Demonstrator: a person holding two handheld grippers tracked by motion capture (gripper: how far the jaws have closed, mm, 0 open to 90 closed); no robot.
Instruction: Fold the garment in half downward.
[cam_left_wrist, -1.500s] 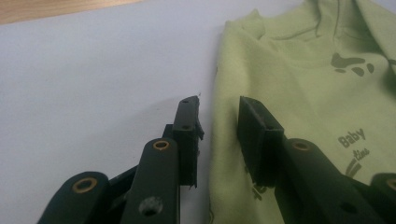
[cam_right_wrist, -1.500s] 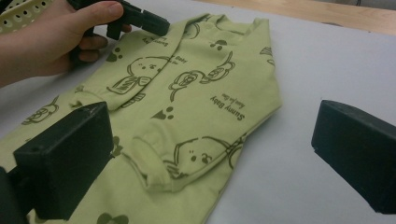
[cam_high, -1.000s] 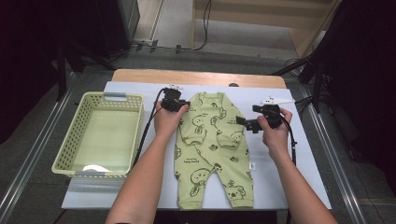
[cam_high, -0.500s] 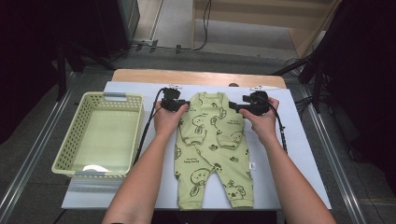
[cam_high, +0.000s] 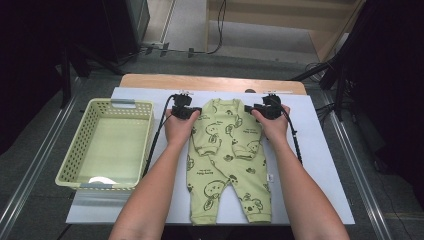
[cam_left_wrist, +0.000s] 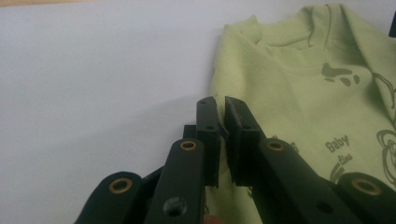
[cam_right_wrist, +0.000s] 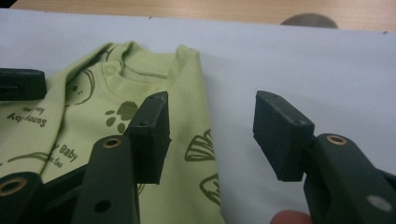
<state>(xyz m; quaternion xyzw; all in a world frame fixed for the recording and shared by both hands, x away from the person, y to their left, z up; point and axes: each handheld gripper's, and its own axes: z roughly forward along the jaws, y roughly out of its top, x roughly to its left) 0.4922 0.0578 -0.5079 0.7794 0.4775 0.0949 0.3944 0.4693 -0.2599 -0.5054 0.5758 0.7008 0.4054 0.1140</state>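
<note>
Black two-jaw tools (cam_left_wrist: 222, 135), brass rivets, trailing cables

The romper (cam_high: 227, 160) is lying flat on the mat (cam_high: 320, 165), legs toward the person. The basket (cam_high: 107, 142) is sitting on the mat's left edge, well apart. The 2 grippers, left gripper (cam_high: 186, 113) and right gripper (cam_high: 263, 109), are flanking its shoulders.

A pale green baby romper (cam_high: 227, 160) printed with dark cartoon animals lies flat, front up, at the centre of the white worktop (cam_high: 325, 150). Its neckline points to 12 o'clock, its legs to 6 o'clock, and both sleeves are folded inward across the chest.
</note>
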